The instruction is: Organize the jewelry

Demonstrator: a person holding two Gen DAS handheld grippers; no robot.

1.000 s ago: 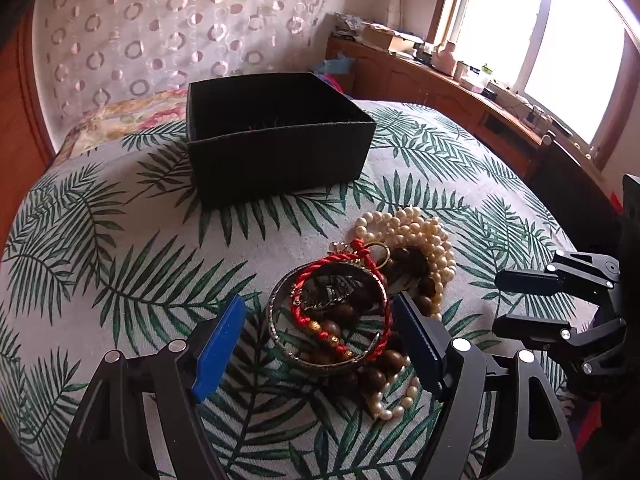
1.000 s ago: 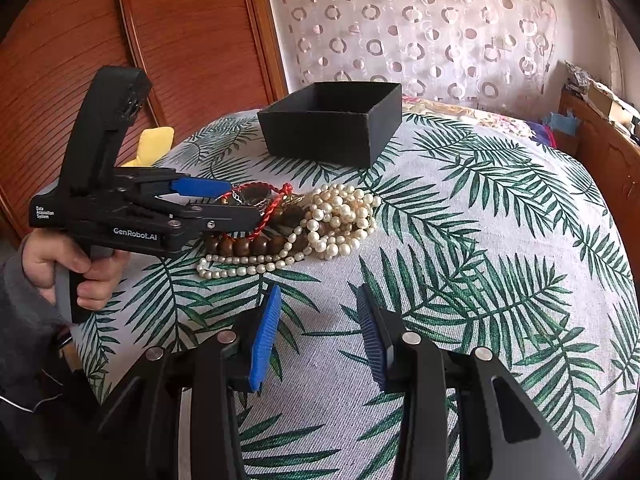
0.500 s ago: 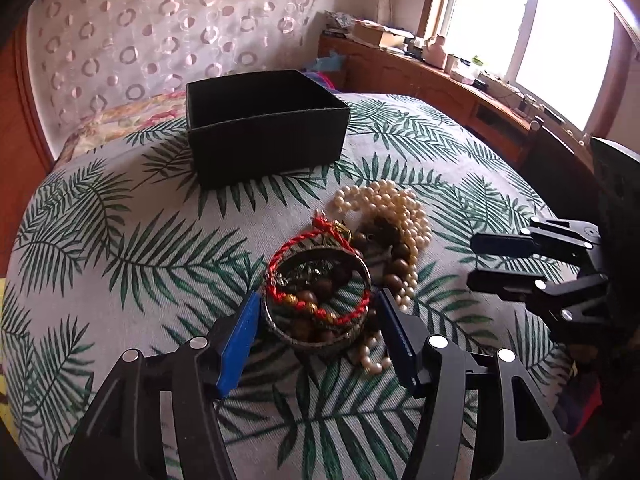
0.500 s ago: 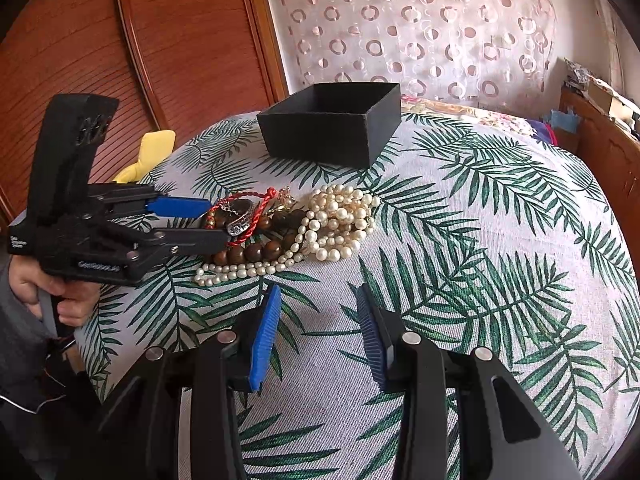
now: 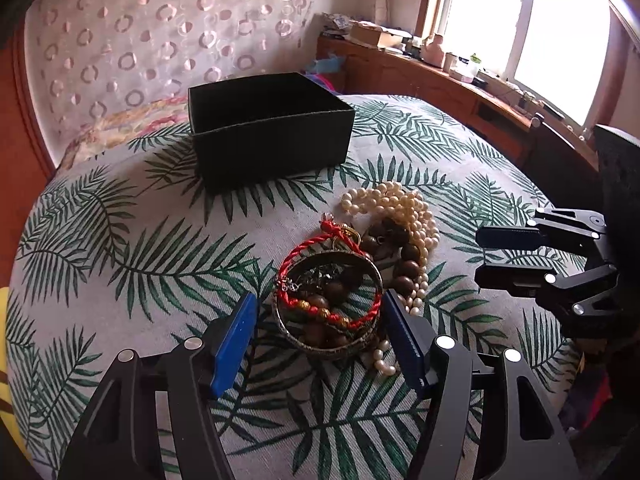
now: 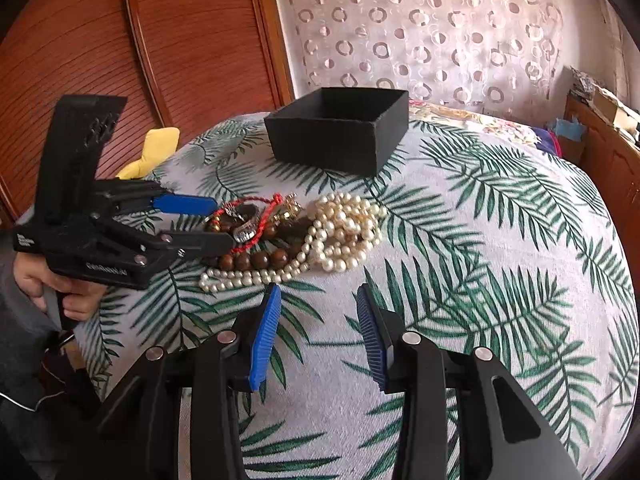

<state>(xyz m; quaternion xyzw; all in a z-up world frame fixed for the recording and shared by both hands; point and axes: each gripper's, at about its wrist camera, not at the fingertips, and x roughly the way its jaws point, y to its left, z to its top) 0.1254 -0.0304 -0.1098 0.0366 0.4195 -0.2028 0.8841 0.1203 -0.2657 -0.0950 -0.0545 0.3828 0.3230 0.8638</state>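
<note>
Left gripper (image 5: 320, 334) tilted downward, blue pads (image 5: 234, 344) well apart on either side of the metal bangle (image 5: 326, 304), a gap visible at each pad; jaws just eased apart a little. Gripped by a hand (image 6: 60, 288) at the handle, grey sleeve (image 6: 20, 312) behind. Right gripper (image 6: 316, 334) tilted downward too, jaws partly apart, nothing between the pads, poised above the bedspread (image 6: 500, 260) near its front edge.

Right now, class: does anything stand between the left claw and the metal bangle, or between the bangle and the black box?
Nothing visible blocks either path. The left claw straddles the bangle; only bare leaf-print cloth lies before the black box. A red cord bracelet lies tangled across the bangle.
</note>
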